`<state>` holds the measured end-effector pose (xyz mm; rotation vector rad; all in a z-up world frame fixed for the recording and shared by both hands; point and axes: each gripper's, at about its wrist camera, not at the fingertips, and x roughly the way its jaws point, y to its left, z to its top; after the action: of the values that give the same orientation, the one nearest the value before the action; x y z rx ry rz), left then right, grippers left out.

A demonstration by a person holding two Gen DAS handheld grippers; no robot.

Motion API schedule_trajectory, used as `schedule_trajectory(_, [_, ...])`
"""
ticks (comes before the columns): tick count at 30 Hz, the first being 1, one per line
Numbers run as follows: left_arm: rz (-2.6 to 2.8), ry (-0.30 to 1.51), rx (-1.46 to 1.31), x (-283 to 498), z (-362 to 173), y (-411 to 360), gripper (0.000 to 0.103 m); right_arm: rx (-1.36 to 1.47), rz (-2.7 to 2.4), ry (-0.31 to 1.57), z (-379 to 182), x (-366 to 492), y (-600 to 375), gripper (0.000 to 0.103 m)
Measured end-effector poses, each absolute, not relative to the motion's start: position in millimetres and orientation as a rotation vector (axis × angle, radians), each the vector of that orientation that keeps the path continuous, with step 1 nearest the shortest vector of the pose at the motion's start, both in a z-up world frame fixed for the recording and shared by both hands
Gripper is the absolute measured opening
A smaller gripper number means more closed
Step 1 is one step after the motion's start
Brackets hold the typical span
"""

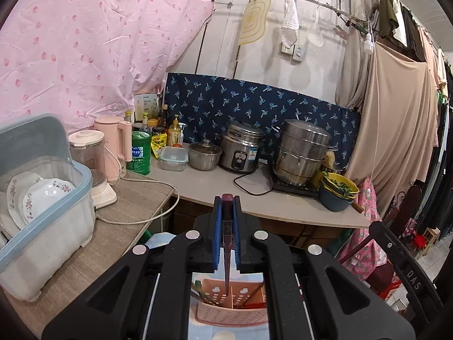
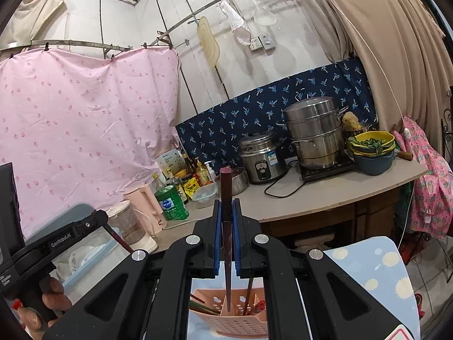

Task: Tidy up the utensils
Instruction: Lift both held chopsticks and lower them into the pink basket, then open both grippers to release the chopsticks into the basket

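A dark chopstick (image 1: 227, 238) is clamped upright between the blue pads of the left gripper (image 1: 227, 206), jaws closed tight on it, its tip pointed down over the pink utensil holder (image 1: 230, 304). A second dark chopstick (image 2: 226, 226) is pinched the same way by the right gripper (image 2: 226, 208), its tip dipped into the pink utensil holder (image 2: 235, 316), where more utensils are already stood. Behind, a rice cooker (image 2: 262, 158) and a steel steamer pot (image 2: 314, 133) are seen on the counter.
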<state>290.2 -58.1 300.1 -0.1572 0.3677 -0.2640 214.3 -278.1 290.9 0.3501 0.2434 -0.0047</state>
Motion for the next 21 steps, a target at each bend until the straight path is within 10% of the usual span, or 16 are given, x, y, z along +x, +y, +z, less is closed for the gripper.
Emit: schedule_trajectory(21, [-0.251, 0.524, -0.15, 343, 218, -67, 0.007, 0.335, -0.035, 0.458, 196, 282, -273, 0.012])
